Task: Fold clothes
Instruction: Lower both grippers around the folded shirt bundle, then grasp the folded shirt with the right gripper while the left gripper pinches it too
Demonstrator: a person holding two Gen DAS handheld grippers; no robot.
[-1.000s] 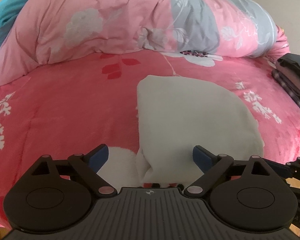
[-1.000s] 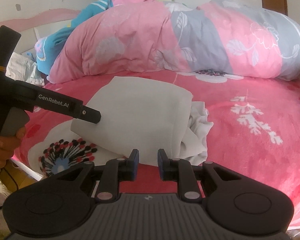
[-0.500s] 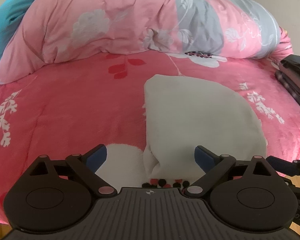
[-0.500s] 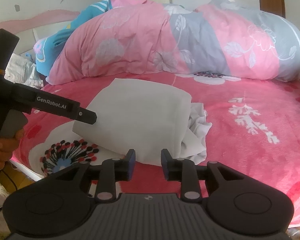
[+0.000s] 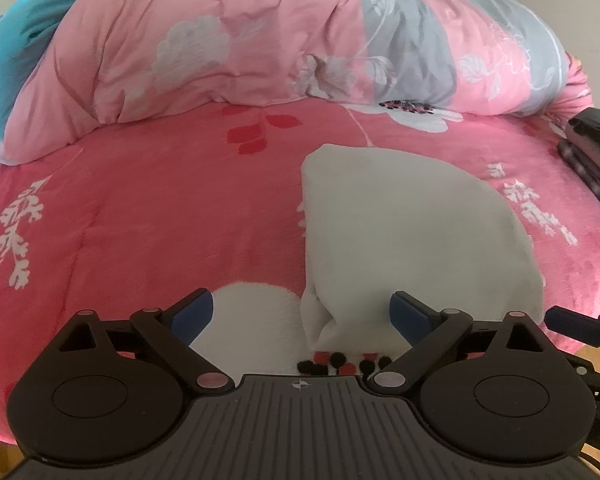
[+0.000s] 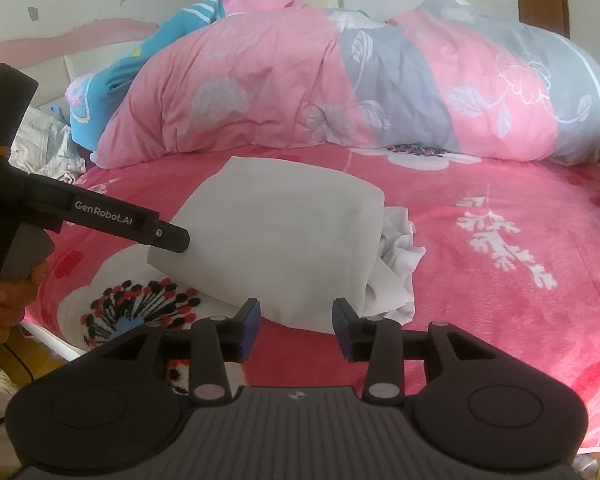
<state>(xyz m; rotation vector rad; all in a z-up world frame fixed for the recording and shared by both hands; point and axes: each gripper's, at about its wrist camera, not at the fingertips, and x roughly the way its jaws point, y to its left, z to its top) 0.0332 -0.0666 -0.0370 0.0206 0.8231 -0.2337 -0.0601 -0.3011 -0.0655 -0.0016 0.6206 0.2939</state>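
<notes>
At mid frame a folded pale grey cloth garment [image 6: 276,240] lies on the pink floral bed [image 6: 500,300]. Below it, the right gripper [image 6: 296,330] is opening, nothing between its jaws.

Folded garment [image 5: 400,220] on blanket [image 5: 140,220], centre-right of left wrist frame. Rolled quilt [image 5: 260,40] behind it, across top. Stack of dark clothes [image 5: 596,156] at right edge. Left gripper [image 5: 302,314] lower centre, garment's near corner between its fingers.
</notes>
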